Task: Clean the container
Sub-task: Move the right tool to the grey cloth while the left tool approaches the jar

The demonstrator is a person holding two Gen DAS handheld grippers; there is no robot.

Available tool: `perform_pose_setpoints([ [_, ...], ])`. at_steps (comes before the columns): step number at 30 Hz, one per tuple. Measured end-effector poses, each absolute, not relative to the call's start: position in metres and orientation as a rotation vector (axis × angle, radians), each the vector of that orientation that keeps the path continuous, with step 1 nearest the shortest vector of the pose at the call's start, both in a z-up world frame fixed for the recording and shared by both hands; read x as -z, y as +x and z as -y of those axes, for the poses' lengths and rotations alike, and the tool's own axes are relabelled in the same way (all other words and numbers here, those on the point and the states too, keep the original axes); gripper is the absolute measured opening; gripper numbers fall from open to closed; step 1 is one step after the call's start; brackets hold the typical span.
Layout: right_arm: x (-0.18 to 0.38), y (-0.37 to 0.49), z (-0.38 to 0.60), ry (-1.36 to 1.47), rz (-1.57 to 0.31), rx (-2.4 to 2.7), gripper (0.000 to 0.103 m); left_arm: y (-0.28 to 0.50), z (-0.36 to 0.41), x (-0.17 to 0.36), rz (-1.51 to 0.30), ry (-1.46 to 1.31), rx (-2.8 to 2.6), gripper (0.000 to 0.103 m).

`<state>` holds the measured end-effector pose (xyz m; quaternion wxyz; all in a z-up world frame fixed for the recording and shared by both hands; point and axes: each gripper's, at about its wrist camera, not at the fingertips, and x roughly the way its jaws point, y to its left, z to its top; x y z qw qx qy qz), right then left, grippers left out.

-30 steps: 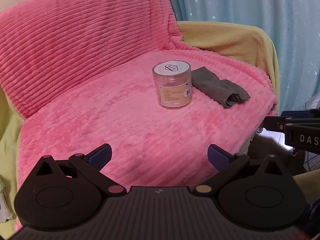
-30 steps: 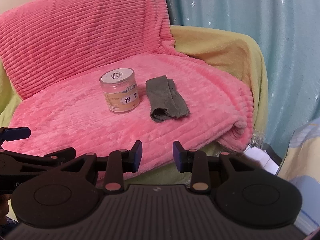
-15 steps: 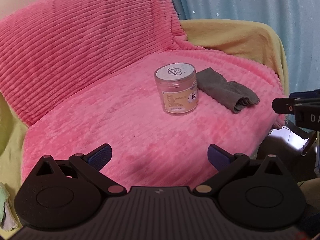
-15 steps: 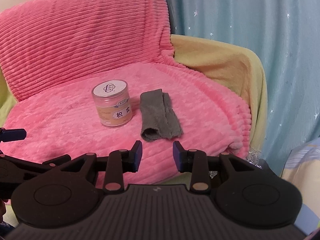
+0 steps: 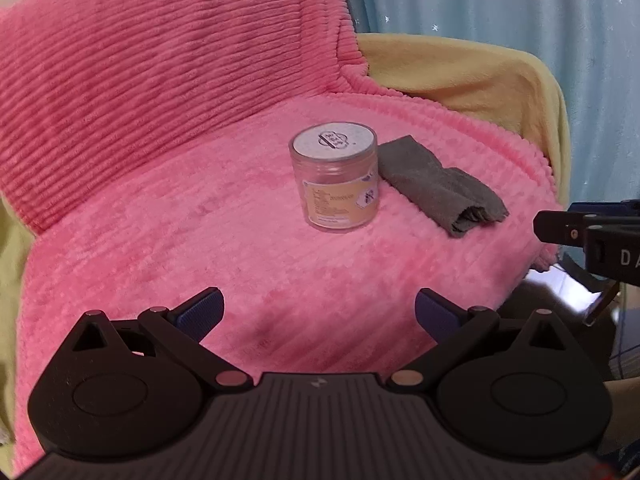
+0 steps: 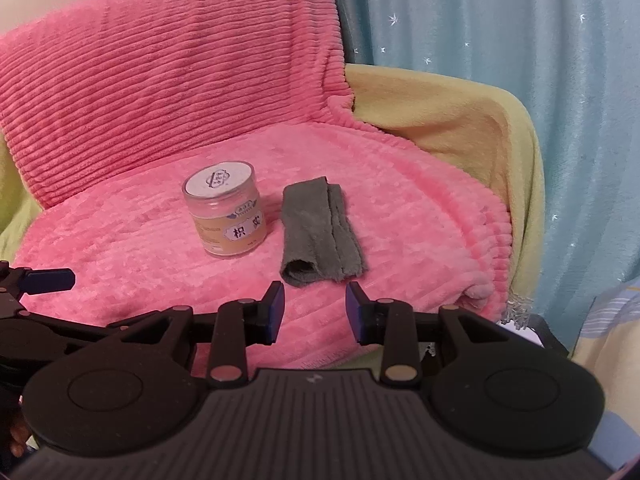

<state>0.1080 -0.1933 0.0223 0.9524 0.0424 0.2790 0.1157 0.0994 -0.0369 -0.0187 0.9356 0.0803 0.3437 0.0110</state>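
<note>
A clear round jar (image 5: pixel 335 178) (image 6: pixel 225 210) with a white lid and a tan label stands upright on the pink blanket. Just to its right lies a folded grey cloth (image 5: pixel 438 186) (image 6: pixel 318 236), apart from the jar. My left gripper (image 5: pixel 319 312) hovers open over the front of the seat, well short of the jar, with nothing between its fingers. My right gripper (image 6: pixel 315 312) is open with a narrower gap, its tips just in front of the cloth's near end, holding nothing. Each gripper shows at the edge of the other's view.
The pink ribbed blanket (image 5: pixel 160 208) covers the seat and back of a yellow-green armchair (image 6: pixel 460 120). A blue star-patterned curtain (image 6: pixel 500 32) hangs behind. The seat's right edge drops off near the cloth.
Both grippers have moved forward toward the seat; the jar and cloth appear larger and nearer. The right gripper now sits close to the cloth's near end. Jaw openings are unchanged.
</note>
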Motion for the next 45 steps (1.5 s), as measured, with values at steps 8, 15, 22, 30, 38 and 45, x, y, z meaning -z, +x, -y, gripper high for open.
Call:
perform_pose_setpoints([
  [8, -0.040, 0.119, 0.189, 0.077, -0.557, -0.251, 0.031, 0.115, 0.041, 0.003, -0.697, 0.189, -0.036, 0.102],
  [15, -0.049, 0.124, 0.186, 0.032, -0.550, -0.219, 0.030, 0.130, 0.042, -0.018, -0.672, 0.168, 0.015, 0.102],
  [22, -0.046, 0.134, 0.181, 0.021, -0.562, -0.199, 0.030, 0.130, 0.042, -0.012, -0.672, 0.141, 0.080, 0.102],
  [30, -0.043, 0.146, 0.171, 0.013, -0.583, -0.208, 0.030, 0.125, 0.027, -0.010, -0.689, 0.158, 0.092, 0.102],
  [38, -0.039, 0.159, 0.162, 0.005, -0.603, -0.217, 0.030, 0.140, 0.018, -0.011, -0.713, 0.200, 0.093, 0.102],
  [45, -0.036, 0.171, 0.153, -0.002, -0.621, -0.225, 0.030, 0.162, 0.018, -0.007, -0.719, 0.215, 0.117, 0.102],
])
